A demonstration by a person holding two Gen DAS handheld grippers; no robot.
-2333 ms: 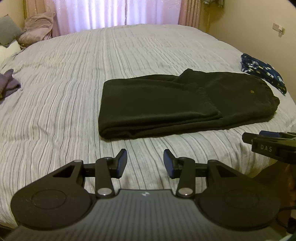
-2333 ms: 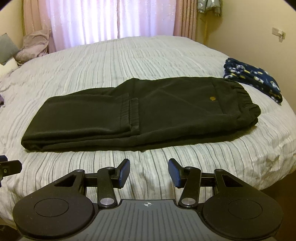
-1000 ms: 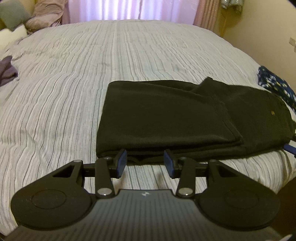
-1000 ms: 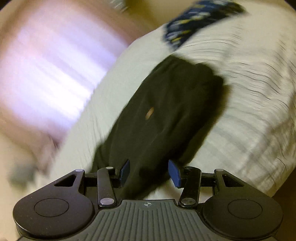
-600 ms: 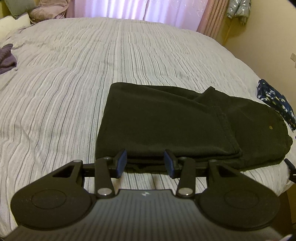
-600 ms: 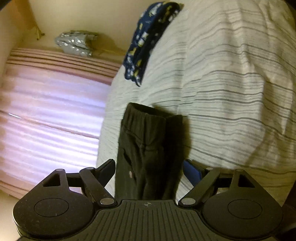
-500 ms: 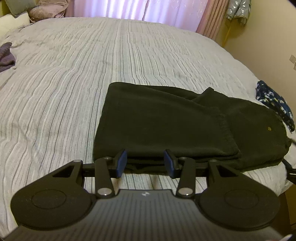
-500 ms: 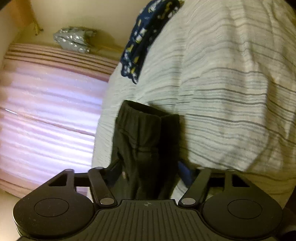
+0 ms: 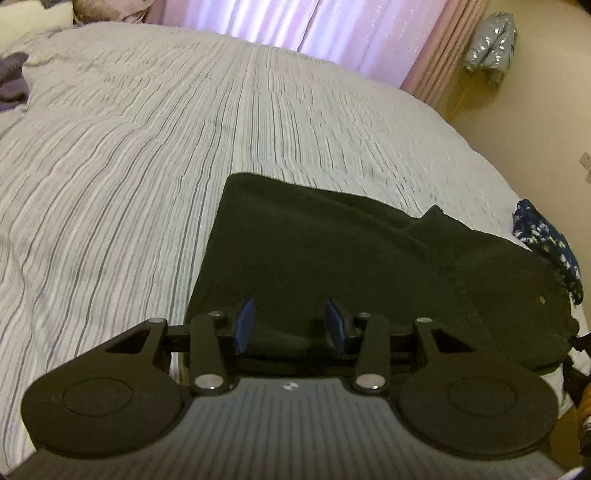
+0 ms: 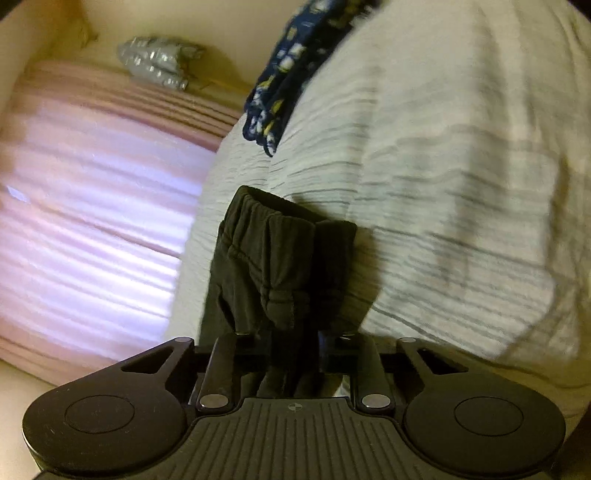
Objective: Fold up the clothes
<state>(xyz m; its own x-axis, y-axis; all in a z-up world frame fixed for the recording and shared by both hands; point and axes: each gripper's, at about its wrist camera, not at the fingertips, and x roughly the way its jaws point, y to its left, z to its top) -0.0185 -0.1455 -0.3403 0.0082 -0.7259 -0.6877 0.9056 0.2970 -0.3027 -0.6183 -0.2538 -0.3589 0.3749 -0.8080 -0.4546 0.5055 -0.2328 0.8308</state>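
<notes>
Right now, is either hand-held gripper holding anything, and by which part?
The right hand-held gripper has just closed on the dark trousers' waistband end. The left hand-held gripper straddles their near folded edge, open.

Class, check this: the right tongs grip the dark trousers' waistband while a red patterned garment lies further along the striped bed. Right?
Wrong colour. The patterned garment is navy blue, as the right wrist view shows. The right tongs do grip the dark trousers on the striped bed.

We see dark trousers (image 9: 332, 258) of soft, thick, matt cloth, a bit fuzzy. The bed (image 9: 129, 166) has a crinkly striped cloth cover. Both tools look like matt black plastic with ribbed tops and small shiny metal pins. The pink curtain (image 9: 295, 26) is thin, shiny cloth. The jacket (image 9: 487, 33) looks silvery and glossy.
</notes>
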